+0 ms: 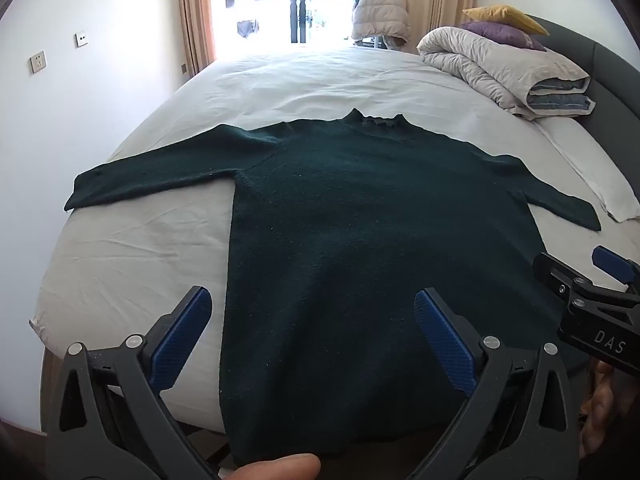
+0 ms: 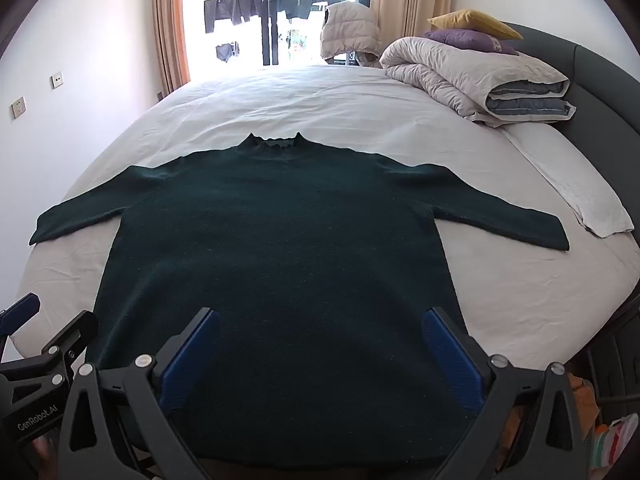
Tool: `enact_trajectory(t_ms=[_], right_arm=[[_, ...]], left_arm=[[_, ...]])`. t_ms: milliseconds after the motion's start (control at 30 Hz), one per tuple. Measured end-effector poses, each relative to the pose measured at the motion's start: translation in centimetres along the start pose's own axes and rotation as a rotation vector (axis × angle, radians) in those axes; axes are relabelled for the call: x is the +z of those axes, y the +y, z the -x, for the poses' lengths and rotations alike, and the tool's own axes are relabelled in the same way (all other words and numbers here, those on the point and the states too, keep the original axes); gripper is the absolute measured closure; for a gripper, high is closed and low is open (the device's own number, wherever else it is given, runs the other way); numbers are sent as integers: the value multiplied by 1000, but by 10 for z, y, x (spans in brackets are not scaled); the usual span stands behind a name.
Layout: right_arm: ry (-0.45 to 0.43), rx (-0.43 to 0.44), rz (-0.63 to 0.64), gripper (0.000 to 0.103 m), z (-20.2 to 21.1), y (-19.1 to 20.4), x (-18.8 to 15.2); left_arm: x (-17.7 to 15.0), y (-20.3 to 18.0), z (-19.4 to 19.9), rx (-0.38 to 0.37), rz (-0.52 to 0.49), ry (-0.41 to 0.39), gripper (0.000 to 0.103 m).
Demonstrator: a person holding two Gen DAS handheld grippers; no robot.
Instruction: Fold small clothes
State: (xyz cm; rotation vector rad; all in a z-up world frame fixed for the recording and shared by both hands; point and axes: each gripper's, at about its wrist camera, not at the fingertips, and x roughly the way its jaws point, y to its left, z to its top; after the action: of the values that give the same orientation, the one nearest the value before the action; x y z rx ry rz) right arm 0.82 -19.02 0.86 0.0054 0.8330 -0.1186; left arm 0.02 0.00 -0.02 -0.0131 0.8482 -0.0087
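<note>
A dark green sweater (image 1: 360, 220) (image 2: 280, 248) lies flat on the bed, collar away from me, both sleeves spread sideways, hem at the near edge. My left gripper (image 1: 312, 312) hovers open above the hem's left part, its blue pads (image 1: 444, 348) wide apart with nothing between them. My right gripper (image 2: 320, 336) stands open over the hem's right part, also holding nothing. In the left wrist view the right gripper (image 1: 596, 280) shows at the right edge. The left gripper (image 2: 36, 328) appears at the lower left of the right wrist view.
The bed's white sheet (image 1: 300, 80) (image 2: 320, 96) stretches beyond the sweater. A folded duvet (image 1: 508, 72) (image 2: 480, 76) with purple and yellow pillows sits at the far right by the dark headboard (image 2: 608, 80). A white wall is at the left, a bright window behind.
</note>
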Motion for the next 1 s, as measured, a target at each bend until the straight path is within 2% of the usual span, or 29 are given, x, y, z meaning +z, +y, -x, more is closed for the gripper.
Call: enact_trajectory(t_ms=[1000], right_arm=[[10,2,-1,0,-3,4,-3]], left_arm=[[-2,2,-2,4,3,0,0]])
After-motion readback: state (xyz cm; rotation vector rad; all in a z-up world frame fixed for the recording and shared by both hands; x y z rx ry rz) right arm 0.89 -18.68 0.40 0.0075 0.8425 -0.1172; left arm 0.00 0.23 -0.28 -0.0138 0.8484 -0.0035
